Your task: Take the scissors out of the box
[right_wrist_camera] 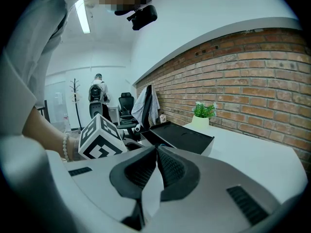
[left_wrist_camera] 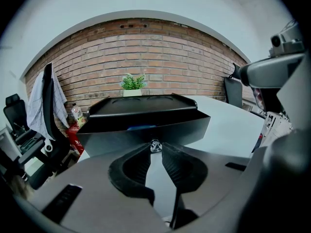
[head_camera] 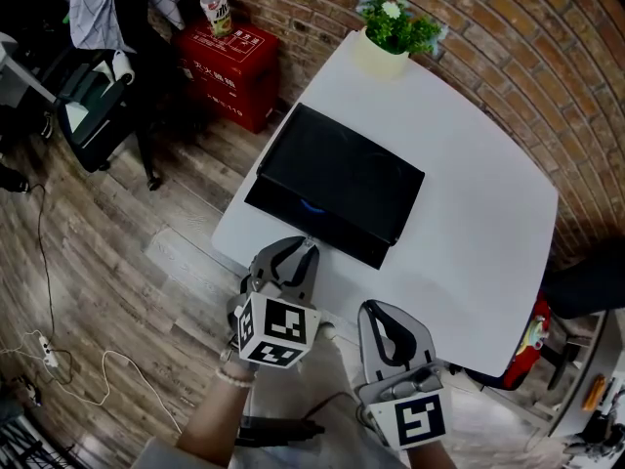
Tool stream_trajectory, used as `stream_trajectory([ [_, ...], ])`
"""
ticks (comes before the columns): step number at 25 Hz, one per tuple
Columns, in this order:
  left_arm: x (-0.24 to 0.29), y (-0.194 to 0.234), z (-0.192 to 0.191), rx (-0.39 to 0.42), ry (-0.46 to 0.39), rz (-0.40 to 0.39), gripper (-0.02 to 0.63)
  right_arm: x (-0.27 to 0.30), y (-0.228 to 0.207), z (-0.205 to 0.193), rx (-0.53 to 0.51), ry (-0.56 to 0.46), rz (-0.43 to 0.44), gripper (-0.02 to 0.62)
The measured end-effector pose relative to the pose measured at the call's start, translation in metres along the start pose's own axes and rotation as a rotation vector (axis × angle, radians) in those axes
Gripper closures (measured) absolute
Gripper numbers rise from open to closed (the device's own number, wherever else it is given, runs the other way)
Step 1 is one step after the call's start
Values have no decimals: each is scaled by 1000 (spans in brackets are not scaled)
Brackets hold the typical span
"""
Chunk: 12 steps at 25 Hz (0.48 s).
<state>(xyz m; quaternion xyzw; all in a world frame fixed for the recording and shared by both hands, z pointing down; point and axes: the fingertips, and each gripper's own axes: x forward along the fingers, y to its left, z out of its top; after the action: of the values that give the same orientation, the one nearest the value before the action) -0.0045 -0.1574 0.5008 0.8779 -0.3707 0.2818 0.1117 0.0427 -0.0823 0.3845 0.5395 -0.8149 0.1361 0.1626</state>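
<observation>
Brick wall behind, white desk. Left tool pinches the knob of the black box dead ahead; right tool closed, empty. Scissors unseen, only a blue glint just above the tips; best to pull straight back, level.

Box crowding left edge, open table rightward, plant beyond

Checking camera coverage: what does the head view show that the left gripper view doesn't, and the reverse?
Head view only: the white power strip on the floor and the marker cube on the left hand-held gripper. Left gripper view only: the small metal knob on the box front, pinched between that gripper's jaw tips. Both: the black box, the potted plant, the white table.
</observation>
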Motion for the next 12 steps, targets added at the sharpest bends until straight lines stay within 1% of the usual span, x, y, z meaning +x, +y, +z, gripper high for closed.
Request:
stream_trajectory([
  [12, -8, -3, -6, -6, 1, 9, 520, -4, 5, -1, -10, 0, 15, 552],
])
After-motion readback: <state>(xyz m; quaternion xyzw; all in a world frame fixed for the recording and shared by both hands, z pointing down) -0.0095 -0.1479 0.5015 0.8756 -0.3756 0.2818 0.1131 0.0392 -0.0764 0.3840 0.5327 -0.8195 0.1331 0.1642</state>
